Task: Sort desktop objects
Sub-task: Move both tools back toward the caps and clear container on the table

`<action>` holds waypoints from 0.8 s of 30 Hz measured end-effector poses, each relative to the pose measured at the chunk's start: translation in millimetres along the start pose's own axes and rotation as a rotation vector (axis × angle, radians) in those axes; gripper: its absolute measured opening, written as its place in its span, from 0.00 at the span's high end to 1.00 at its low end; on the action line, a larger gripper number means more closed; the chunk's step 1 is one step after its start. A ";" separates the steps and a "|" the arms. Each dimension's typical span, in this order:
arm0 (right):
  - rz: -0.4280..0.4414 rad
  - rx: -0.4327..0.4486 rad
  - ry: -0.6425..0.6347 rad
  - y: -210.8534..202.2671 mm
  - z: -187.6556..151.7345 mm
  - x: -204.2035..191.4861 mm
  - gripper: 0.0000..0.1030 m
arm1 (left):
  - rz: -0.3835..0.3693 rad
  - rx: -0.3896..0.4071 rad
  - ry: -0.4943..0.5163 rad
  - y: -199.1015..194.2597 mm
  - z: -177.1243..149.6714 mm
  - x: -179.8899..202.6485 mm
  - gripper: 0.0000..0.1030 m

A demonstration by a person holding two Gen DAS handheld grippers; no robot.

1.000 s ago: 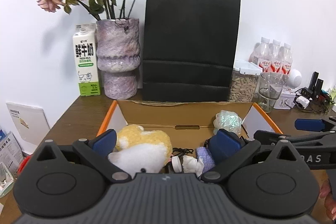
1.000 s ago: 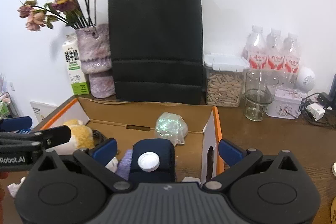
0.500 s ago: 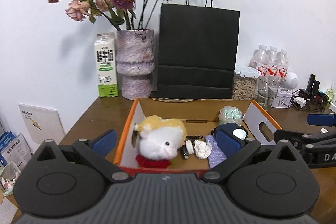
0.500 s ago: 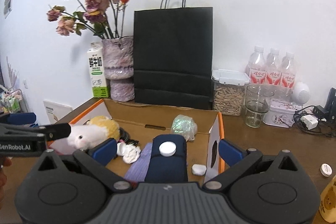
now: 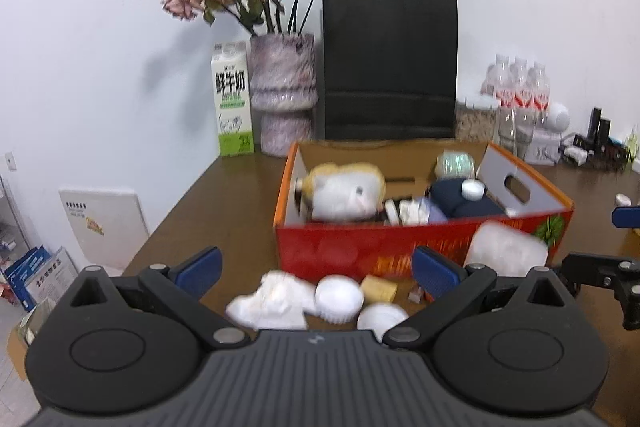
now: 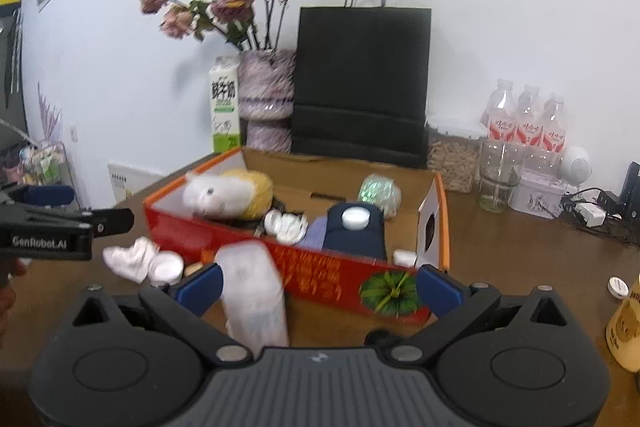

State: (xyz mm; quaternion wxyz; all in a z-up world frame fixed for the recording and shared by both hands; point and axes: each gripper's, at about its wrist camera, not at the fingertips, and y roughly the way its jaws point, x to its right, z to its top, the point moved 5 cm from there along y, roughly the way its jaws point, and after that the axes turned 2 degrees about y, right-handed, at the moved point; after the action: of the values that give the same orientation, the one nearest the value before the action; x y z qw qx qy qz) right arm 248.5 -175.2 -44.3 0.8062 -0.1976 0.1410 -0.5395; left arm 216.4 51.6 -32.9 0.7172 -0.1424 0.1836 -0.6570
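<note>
Red cardboard box (image 5: 420, 251) sits on the wooden desk (image 5: 224, 195), long axis running left-right across the left wrist view, open top up. Inside: plush toy (image 5: 344, 191) at the box's left end, navy pouch (image 6: 354, 233) at its right end, lying lengthwise front-to-back. In front of the box: crumpled tissue (image 5: 272, 301), round white lids (image 5: 339, 297), white translucent container (image 6: 254, 291). Behind it: black bag (image 5: 390, 67), vase (image 5: 282, 93), milk carton (image 5: 234, 99). Left gripper (image 5: 316, 269) and right gripper (image 6: 318, 285) both spread wide, nothing between the fingers.

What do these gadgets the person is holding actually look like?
Each is a black plastic tool. The left gripper and right gripper have ribbed grey-black bodies, two round discs, angular black linkages and blue finger pads. Seen side-on, the left one bears white "GenRobot.AI" lettering.
</note>
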 end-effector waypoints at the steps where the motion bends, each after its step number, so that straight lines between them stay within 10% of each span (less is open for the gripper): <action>1: 0.003 -0.004 -0.005 -1.3 -4.5 -2.7 0.00 | -0.001 -0.006 0.000 -0.8 -4.3 -1.2 0.00; 24: -0.006 -0.092 0.008 6.0 -53.1 -15.9 0.00 | -0.083 -0.118 0.058 17.9 -40.7 17.1 0.00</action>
State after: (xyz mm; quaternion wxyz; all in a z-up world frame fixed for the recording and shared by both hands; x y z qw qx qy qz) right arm 224.0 -167.2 -93.7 0.7942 -0.2329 0.1682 -0.5355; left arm 215.2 37.8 -78.5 0.6741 -0.1727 0.2369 -0.6780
